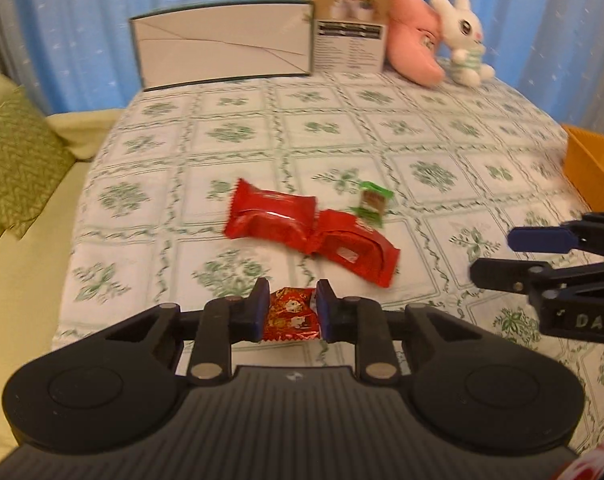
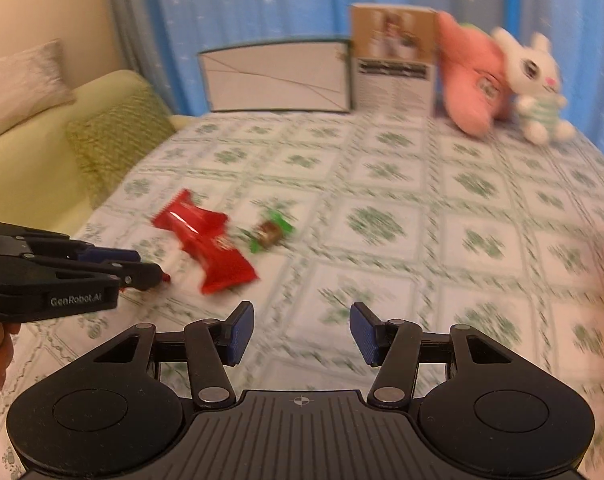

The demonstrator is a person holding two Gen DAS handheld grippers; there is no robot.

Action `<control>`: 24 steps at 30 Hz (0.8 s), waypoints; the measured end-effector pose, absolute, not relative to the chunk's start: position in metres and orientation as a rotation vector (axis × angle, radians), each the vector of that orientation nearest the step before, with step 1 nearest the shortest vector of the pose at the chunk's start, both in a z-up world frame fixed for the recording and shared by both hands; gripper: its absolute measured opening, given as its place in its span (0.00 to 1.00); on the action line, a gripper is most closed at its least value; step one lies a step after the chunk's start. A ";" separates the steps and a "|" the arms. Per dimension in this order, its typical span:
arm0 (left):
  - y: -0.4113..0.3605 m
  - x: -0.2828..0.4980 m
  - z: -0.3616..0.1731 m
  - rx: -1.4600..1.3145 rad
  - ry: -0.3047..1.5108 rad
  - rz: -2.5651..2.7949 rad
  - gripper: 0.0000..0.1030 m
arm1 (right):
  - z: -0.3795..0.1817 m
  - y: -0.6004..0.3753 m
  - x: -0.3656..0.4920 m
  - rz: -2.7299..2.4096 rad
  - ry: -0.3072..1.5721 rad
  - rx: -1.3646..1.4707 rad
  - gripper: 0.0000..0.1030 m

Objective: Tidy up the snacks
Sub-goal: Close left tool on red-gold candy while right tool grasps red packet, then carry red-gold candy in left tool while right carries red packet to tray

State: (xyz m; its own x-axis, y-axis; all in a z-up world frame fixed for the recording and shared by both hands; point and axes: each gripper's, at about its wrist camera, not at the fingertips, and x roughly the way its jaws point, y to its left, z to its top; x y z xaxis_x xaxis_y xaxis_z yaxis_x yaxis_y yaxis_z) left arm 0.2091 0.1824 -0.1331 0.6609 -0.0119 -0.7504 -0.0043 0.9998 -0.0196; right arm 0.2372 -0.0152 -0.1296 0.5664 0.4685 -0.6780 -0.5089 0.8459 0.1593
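My left gripper (image 1: pixel 293 304) is shut on a small red foil snack packet (image 1: pixel 290 315) and holds it just above the tablecloth. Beyond it lie two red snack packs (image 1: pixel 273 220) (image 1: pixel 352 250) side by side and a small green-wrapped candy (image 1: pixel 372 203). My right gripper (image 2: pixel 302 332) is open and empty over the cloth, right of the red packs (image 2: pixel 209 246) and the green candy (image 2: pixel 270 232). It shows at the right edge of the left wrist view (image 1: pixel 498 254). The left gripper shows in the right wrist view (image 2: pixel 149 266).
An orange basket (image 1: pixel 592 164) stands at the table's right edge. At the back stand a flat white box (image 1: pixel 225 44), a printed carton (image 1: pixel 348 24), a pink plush (image 1: pixel 414 44) and a white bunny plush (image 1: pixel 464 36). A sofa with green cushion (image 1: pixel 17 164) is left.
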 end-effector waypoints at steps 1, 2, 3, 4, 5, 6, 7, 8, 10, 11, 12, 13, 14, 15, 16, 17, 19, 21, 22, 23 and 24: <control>0.184 0.209 -0.133 -0.023 0.848 0.001 0.21 | -0.130 -0.009 0.239 0.598 0.766 -0.066 0.53; 0.185 0.209 -0.135 -0.022 0.852 0.006 0.21 | -0.130 -0.003 0.240 0.621 0.755 -0.078 0.53; 0.186 0.209 -0.136 -0.017 0.858 0.008 0.21 | -0.131 0.003 0.242 0.642 0.748 -0.091 0.53; 0.187 0.209 -0.138 -0.010 0.867 0.007 0.21 | -0.132 0.009 0.245 0.659 0.744 -0.105 0.52; 0.187 0.209 -0.140 -0.005 0.875 0.006 0.21 | -0.133 0.015 0.248 0.676 0.744 -0.118 0.52; 0.188 0.208 -0.143 0.001 0.884 0.002 0.21 | -0.135 0.020 0.252 0.692 0.746 -0.129 0.52; 0.189 0.207 -0.146 0.003 0.890 -0.001 0.21 | -0.137 0.024 0.255 0.710 0.749 -0.139 0.52; 0.190 0.206 -0.147 0.004 0.888 -0.007 0.21 | -0.138 0.028 0.258 0.724 0.751 -0.148 0.52; 0.192 0.205 -0.148 0.000 0.881 -0.017 0.21 | -0.139 0.035 0.263 0.747 0.752 -0.163 0.52; 0.192 0.204 -0.148 0.001 0.878 -0.020 0.21 | -0.140 0.038 0.265 0.756 0.752 -0.170 0.52; 0.191 0.204 -0.148 0.008 0.875 -0.022 0.21 | -0.141 0.040 0.267 0.760 0.749 -0.178 0.52; 0.190 0.204 -0.148 0.016 0.874 -0.024 0.21 | -0.142 0.043 0.268 0.762 0.745 -0.185 0.52; 0.190 0.204 -0.149 0.023 0.874 -0.026 0.21 | -0.143 0.045 0.270 0.766 0.744 -0.191 0.52; 0.189 0.205 -0.148 0.026 0.875 -0.027 0.20 | -0.143 0.046 0.271 0.770 0.742 -0.193 0.52; 0.189 0.206 -0.148 0.025 0.876 -0.027 0.20 | -0.144 0.047 0.272 0.775 0.739 -0.196 0.52; 0.189 0.206 -0.148 0.021 0.879 -0.026 0.19 | -0.144 0.048 0.273 0.780 0.738 -0.201 0.52; 0.191 0.206 -0.147 0.009 0.881 -0.028 0.17 | -0.144 0.051 0.274 0.786 0.738 -0.208 0.52; 0.193 0.205 -0.146 -0.002 0.876 -0.022 0.17 | -0.146 0.053 0.277 0.790 0.742 -0.212 0.50; 0.194 0.205 -0.145 -0.005 0.872 -0.017 0.17 | -0.147 0.055 0.278 0.791 0.746 -0.215 0.44; 0.195 0.204 -0.145 -0.008 0.869 -0.013 0.17 | -0.148 0.056 0.279 0.794 0.754 -0.216 0.41; 0.196 0.204 -0.144 -0.012 0.867 -0.008 0.17 | -0.149 0.057 0.280 0.796 0.759 -0.218 0.39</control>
State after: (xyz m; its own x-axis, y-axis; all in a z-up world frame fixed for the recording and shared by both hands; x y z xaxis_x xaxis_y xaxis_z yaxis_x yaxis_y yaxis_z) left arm 0.2038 0.1961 -0.1440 0.6469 -0.0120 -0.7625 0.0020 0.9999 -0.0141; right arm 0.2801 0.0572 -0.1489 0.4560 0.5646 -0.6880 -0.7135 0.6939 0.0966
